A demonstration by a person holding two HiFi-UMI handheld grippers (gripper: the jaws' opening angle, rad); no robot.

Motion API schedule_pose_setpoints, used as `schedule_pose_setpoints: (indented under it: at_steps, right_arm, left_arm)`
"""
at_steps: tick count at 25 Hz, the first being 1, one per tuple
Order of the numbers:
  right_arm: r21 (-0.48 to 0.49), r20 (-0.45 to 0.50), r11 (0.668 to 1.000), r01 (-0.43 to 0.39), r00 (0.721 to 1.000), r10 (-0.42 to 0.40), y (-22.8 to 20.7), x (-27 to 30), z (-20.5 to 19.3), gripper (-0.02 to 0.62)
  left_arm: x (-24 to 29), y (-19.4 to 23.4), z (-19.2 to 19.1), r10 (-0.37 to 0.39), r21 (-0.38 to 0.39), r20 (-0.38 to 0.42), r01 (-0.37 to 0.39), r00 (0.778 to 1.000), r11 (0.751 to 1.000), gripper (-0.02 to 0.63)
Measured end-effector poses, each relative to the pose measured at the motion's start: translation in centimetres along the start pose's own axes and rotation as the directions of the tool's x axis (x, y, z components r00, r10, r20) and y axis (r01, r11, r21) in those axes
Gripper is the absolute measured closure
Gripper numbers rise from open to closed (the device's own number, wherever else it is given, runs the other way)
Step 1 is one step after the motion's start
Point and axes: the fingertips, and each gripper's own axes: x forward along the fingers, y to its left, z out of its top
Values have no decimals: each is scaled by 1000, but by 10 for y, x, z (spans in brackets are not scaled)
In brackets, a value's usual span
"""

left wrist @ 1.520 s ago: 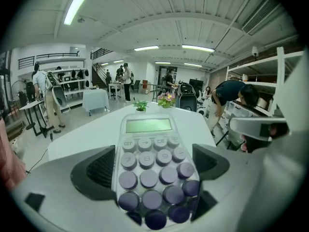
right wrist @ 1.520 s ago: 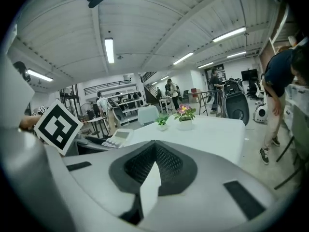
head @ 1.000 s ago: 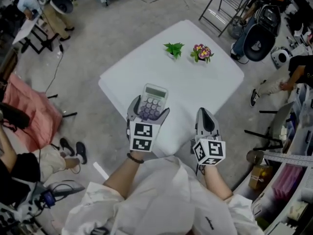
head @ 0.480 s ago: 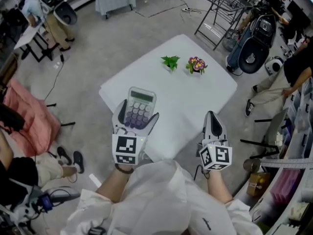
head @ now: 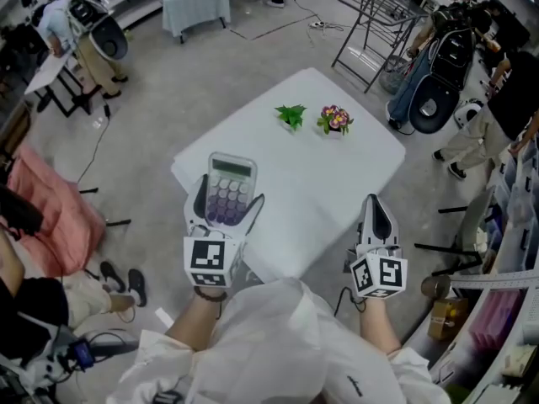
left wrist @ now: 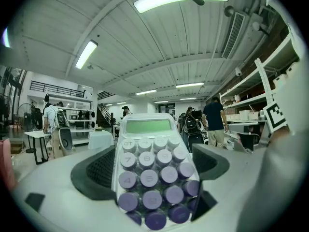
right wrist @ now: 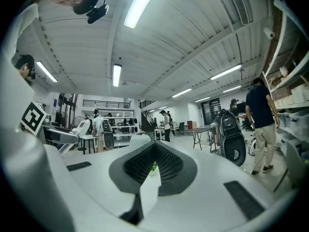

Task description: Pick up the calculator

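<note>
calculator [left wrist: 150, 168] lowest keys blurred (legends unreadable), base out of sight

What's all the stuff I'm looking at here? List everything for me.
Table: one, white, centre.
Plant: one, green, table's far side.
Flowers: one pot, pink, beside plant.
Calculator: one, white with purple keys, between left gripper's jaws.
Cloth: one, pink, floor at left.
Rack: one, dark, beyond table.
Bystanders: several, room's edges.
Left gripper: one, white, shut on calculator.
Right gripper: one, white, shut, empty, table's near right edge.
</note>
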Motion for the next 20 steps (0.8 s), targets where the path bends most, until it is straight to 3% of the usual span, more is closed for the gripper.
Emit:
schedule_pose_setpoints:
  at_steps: [5, 20]
  right_arm:
    - [-32, 1, 999, 13, 1000, -13, 0, -3, 0, 578]
    - [-13, -11, 1000, 12, 1000, -12, -1, -3, -4, 578]
  left_arm:
    - [0, 4, -7, 18, -3, -5, -18, 1000, 1000, 101]
    - [3, 4, -12, 15, 0, -18, -15, 1000, 1000, 101]
